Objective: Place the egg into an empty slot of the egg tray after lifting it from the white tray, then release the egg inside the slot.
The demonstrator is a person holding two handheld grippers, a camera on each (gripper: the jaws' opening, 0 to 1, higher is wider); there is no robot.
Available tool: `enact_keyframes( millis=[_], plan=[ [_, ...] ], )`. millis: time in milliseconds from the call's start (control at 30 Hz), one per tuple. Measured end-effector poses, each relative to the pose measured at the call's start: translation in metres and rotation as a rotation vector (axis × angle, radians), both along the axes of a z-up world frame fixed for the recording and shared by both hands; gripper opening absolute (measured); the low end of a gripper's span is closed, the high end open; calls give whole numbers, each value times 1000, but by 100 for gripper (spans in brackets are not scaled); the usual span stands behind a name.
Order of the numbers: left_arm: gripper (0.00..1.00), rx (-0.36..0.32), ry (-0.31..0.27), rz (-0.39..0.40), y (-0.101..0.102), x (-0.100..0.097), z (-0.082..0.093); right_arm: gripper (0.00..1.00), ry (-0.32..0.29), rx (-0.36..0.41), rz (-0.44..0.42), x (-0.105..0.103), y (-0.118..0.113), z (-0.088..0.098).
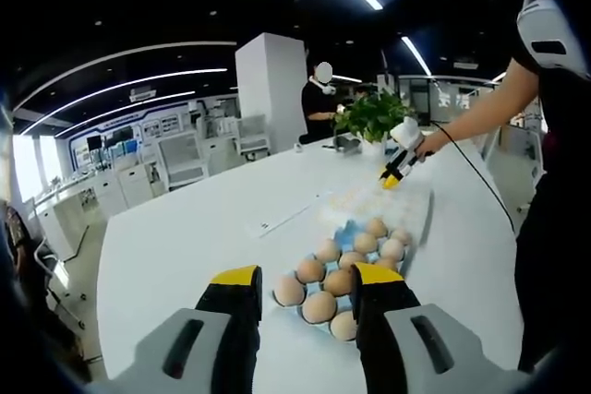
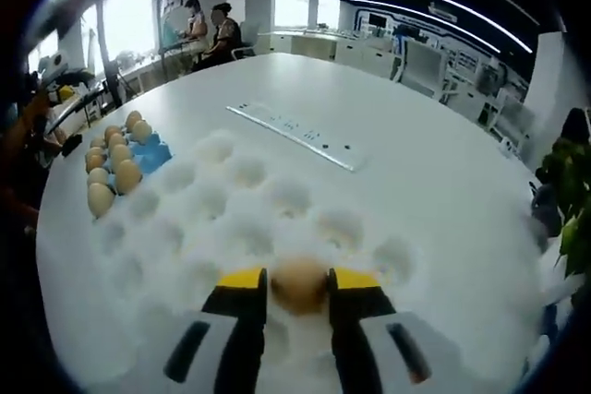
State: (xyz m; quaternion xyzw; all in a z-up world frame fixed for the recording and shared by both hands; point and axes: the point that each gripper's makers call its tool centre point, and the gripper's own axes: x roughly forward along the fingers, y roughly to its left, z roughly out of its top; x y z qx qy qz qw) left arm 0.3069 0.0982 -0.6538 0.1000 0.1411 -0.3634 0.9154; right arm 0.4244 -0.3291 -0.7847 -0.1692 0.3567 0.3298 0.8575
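Note:
A brown egg (image 2: 298, 283) sits between my right gripper's (image 2: 298, 280) yellow-tipped jaws, which are shut on it just over the dimpled white tray (image 2: 231, 200). I cannot tell whether the egg touches the tray. In the left gripper view that same gripper (image 1: 392, 177) hangs over the white tray (image 1: 369, 198), held by a person's hand. The blue egg tray (image 1: 349, 228) lies in front of my left gripper (image 1: 309, 285), holding several brown eggs (image 1: 338, 281). The left jaws stand open with nothing between them. In the right gripper view the blue tray (image 2: 157, 154) lies at the far left.
Both trays rest on a large white round table (image 1: 185, 237). A long flat white strip (image 2: 291, 136) lies beyond the white tray. A potted plant (image 1: 374, 115) stands near the table's edge. A person's arm (image 1: 480, 108) reaches in; people sit in the background.

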Motion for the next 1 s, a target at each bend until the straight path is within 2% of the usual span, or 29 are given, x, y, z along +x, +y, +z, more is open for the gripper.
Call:
enact_keyframes(
  millis=[100, 167, 333, 600, 667, 1000],
  plan=[
    [39, -6, -5, 2, 0, 0, 2, 27, 7, -5, 11, 0, 0, -1],
    [39, -2, -7, 3, 1, 0, 3, 24, 12, 15, -33, 0, -2, -1],
    [39, -5, -9, 10, 3, 0, 4, 22, -17, 17, -45, -2, -2, 4],
    [39, -6, -13, 3, 1, 3, 5, 22, -71, 3, 5, -6, 1, 28],
    [39, -6, -15, 0, 0, 3, 6, 22, -76, -19, 25, -7, 1, 30],
    [39, -5, -15, 0, 1, 1, 6, 22, -95, -29, 46, -8, 1, 37]
  ],
)
